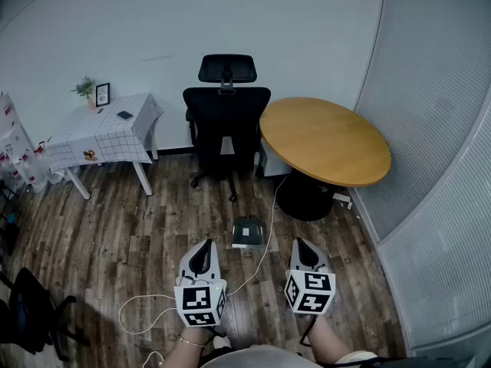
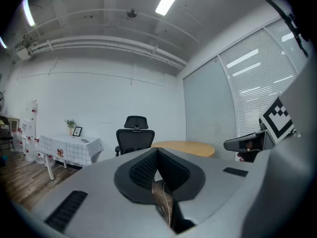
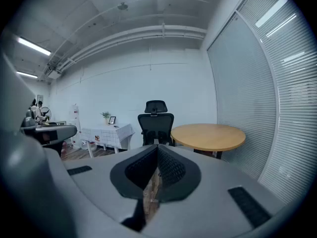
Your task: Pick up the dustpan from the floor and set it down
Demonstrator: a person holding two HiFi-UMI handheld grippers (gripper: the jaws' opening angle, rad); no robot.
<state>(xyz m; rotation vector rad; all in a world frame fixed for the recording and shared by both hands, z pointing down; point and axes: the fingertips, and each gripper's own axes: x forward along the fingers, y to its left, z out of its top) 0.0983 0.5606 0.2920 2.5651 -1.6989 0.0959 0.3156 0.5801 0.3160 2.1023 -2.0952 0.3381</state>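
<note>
A dark grey dustpan (image 1: 248, 232) lies flat on the wooden floor, just ahead of both grippers and between them. My left gripper (image 1: 204, 252) is held level to the dustpan's lower left, jaws shut with nothing between them. My right gripper (image 1: 303, 248) hangs to the dustpan's right, tilted slightly down, also shut and empty. In the left gripper view the left gripper (image 2: 156, 150) has its tips touching, and in the right gripper view the right gripper (image 3: 157, 148) is likewise closed. Neither gripper view shows the dustpan.
A black office chair (image 1: 225, 113) stands straight ahead, a round wooden table (image 1: 324, 140) on a black base to its right. A small table with a checked cloth (image 1: 107, 133) stands at the left. A white cable (image 1: 265, 240) runs across the floor past the dustpan.
</note>
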